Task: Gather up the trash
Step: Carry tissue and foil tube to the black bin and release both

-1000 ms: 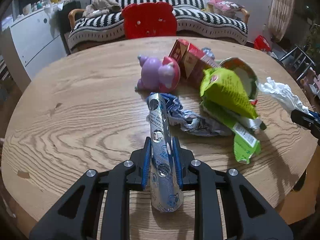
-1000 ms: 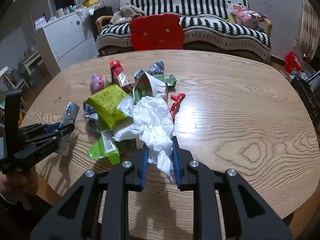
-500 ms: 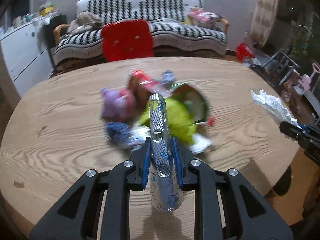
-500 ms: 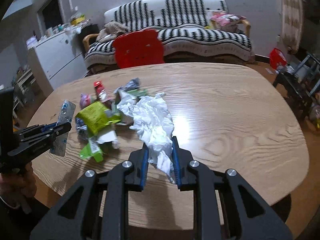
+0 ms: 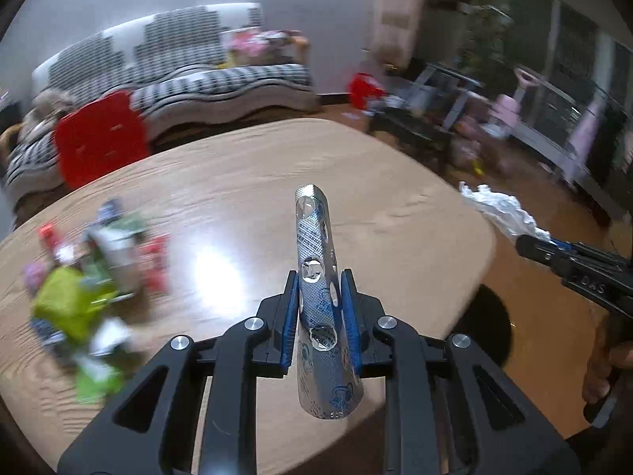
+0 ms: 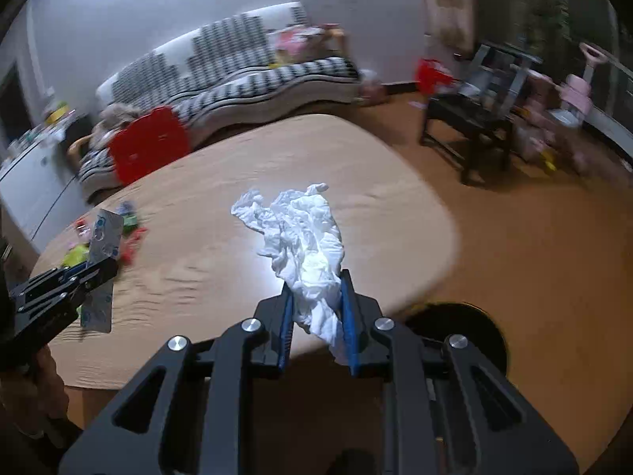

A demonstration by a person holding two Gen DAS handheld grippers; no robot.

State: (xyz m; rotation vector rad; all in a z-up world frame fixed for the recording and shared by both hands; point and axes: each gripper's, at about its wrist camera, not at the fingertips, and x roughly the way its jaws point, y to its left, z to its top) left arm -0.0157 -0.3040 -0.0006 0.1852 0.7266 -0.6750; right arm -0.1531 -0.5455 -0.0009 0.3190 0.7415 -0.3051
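Note:
My left gripper [image 5: 319, 297] is shut on a silver blister pack [image 5: 316, 261], held upright above the wooden table [image 5: 245, 182]. It also shows in the right wrist view [image 6: 102, 237]. My right gripper [image 6: 316, 301] is shut on a crumpled white tissue [image 6: 300, 233], near the table's right edge. The tissue also shows in the left wrist view [image 5: 502, 209]. A blurred pile of wrappers [image 5: 87, 273] lies on the table's left side, with green, red and white pieces.
A black round object [image 6: 459, 332] sits on the floor under the table's right edge. A red chair back [image 5: 101, 142] and a striped sofa [image 5: 205, 79] stand behind the table. A dark bench [image 6: 470, 126] and clutter stand at the right.
Both grippers have swung to the right with their loads. The wrapper pile has slid from centre to the far left of both views, and the floor at the right has come into sight.

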